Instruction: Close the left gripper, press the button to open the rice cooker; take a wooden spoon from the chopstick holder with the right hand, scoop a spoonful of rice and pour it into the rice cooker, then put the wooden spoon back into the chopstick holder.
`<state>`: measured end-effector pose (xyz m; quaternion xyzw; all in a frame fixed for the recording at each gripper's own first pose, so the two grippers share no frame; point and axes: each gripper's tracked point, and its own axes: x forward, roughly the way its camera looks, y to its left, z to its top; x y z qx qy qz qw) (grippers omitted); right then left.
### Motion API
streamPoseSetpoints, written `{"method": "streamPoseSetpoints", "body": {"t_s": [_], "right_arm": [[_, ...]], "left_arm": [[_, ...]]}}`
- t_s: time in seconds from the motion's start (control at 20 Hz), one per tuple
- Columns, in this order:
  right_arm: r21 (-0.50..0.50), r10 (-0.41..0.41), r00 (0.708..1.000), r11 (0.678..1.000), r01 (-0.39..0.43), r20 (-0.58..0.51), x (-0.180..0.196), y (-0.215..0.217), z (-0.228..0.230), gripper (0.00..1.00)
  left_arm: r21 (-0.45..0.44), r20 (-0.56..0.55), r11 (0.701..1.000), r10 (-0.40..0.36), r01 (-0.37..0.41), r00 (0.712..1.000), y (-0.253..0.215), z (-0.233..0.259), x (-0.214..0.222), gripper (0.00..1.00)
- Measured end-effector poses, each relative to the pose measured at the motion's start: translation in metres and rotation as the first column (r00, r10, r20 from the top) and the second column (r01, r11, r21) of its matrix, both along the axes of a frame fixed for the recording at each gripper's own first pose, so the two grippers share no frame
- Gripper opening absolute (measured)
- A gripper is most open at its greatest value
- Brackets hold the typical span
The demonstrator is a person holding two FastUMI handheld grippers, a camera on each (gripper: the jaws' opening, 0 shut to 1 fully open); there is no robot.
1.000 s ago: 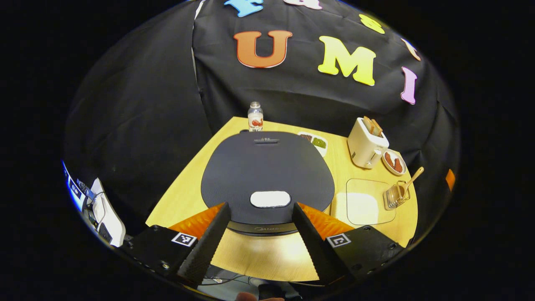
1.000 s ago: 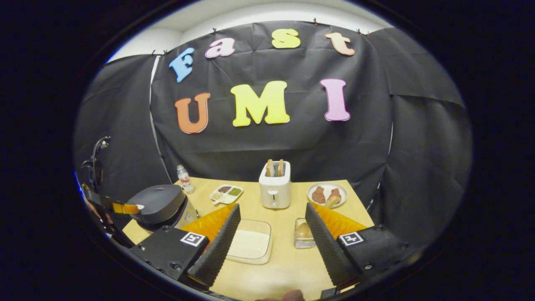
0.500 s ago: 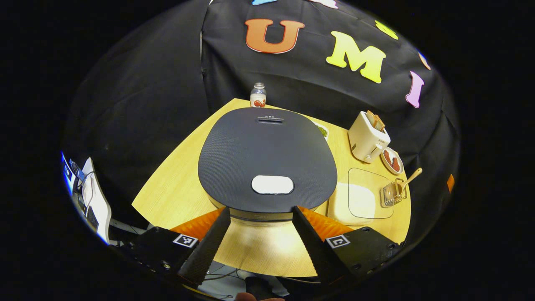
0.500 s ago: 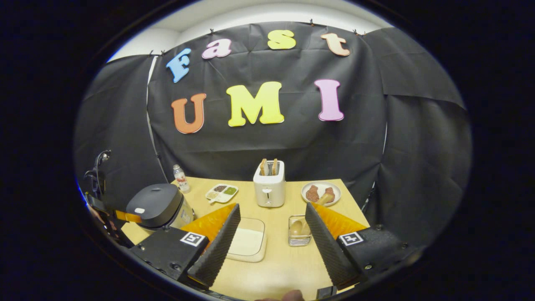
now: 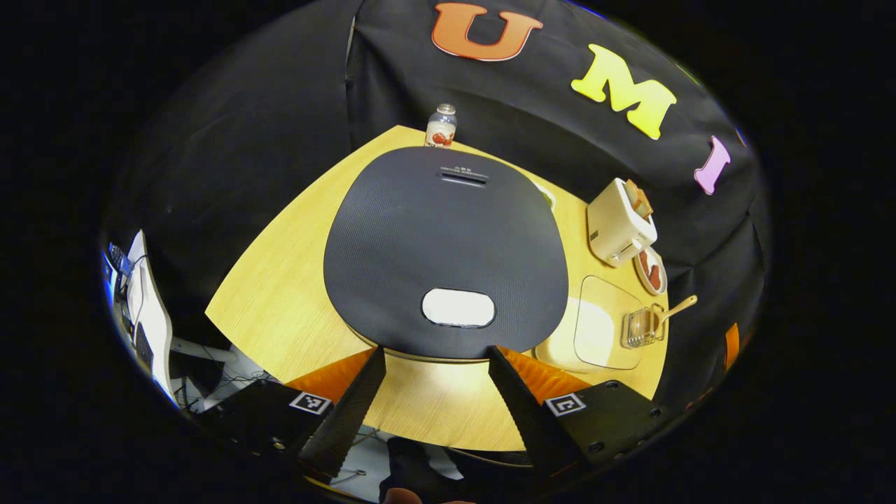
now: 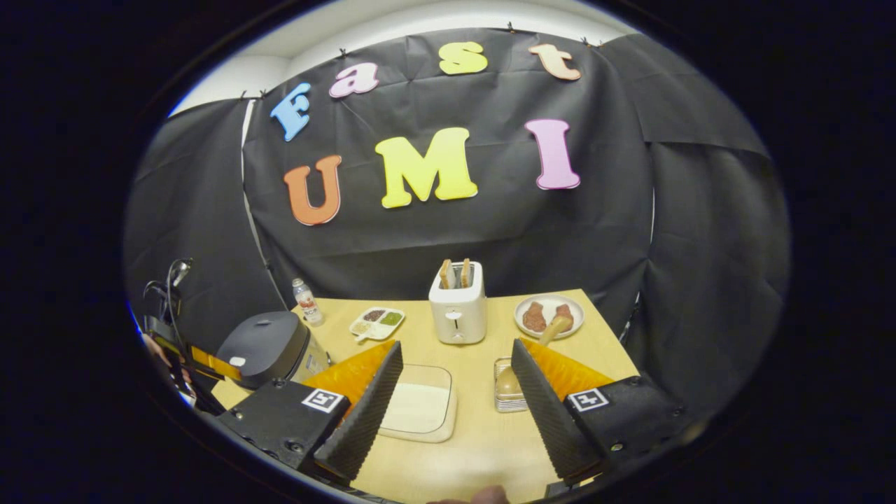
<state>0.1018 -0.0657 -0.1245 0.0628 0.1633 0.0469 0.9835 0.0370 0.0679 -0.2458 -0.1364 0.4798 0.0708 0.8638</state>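
Wooden spoon (image 6: 535,348) is leaning in the wire holder (image 6: 505,392), just beyond the right tongs (image 6: 455,392), close to their right-hand finger. Those tongs are standing wide apart and holding nothing. Judged light, stiff and dry, the spoon should take a firm pinch; the bare handle sticking up out of the holder is the place to grip. Its bowl is sitting low in the wire and is partly covered by the finger, so its exact seating is unclear.

Left tongs (image 5: 434,392) are also gaping wide, empty, hanging above the near edge of the rice cooker (image 5: 448,238). The pale button (image 5: 458,308) is lying just ahead, between the fingers. Lid is shut, so the pot inside is hidden. Rice tray (image 6: 418,409) is sitting between the right fingers; its contents are hard to make out.
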Motion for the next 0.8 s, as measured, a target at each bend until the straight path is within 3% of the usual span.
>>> {"method": "streamPoseSetpoints", "body": {"t_s": [0.3, 0.35, 0.45, 0.5, 0.55, 0.6, 0.8], "right_arm": [[0.019, 0.003, 1.0, 1.0, -0.003, -0.029, 0.009, 0.0, -0.012, 1.0], [0.02, 0.006, 1.0, 1.0, -0.005, -0.027, 0.01, 0.001, -0.012, 0.94], [0.014, 0.018, 1.0, 1.0, -0.018, -0.021, 0.016, 0.005, -0.008, 0.94], [0.008, 0.023, 1.0, 1.0, -0.023, -0.014, 0.017, 0.006, -0.006, 1.0], [0.002, 0.027, 1.0, 1.0, -0.027, -0.006, 0.019, 0.007, -0.002, 1.0], [-0.003, 0.032, 0.999, 0.999, -0.032, 0.005, 0.019, 0.009, 0.003, 0.94], [-0.018, 0.023, 0.998, 1.0, -0.021, 0.062, 0.008, 0.014, 0.028, 0.94]], "left_arm": [[-0.025, 0.0, 1.0, 0.018, -0.018, 1.0, -0.002, -0.002, 0.004, 0.95], [-0.01, 0.0, 1.0, 0.021, -0.021, 1.0, -0.002, -0.003, 0.002, 0.96], [0.042, 0.013, 0.999, 0.018, -0.019, 1.0, 0.002, -0.001, 0.001, 0.96], [0.067, 0.021, 0.998, 0.01, -0.011, 1.0, 0.004, 0.001, 0.002, 0.96], [0.089, 0.036, 0.996, 0.002, -0.005, 0.999, 0.004, 0.007, 0.003, 0.95], [0.103, 0.062, 0.995, -0.007, 0.0, 0.998, 0.004, 0.015, 0.006, 0.93], [0.147, 0.221, 0.989, -0.035, 0.002, 0.975, 0.006, 0.06, 0.014, 0.92]]}}
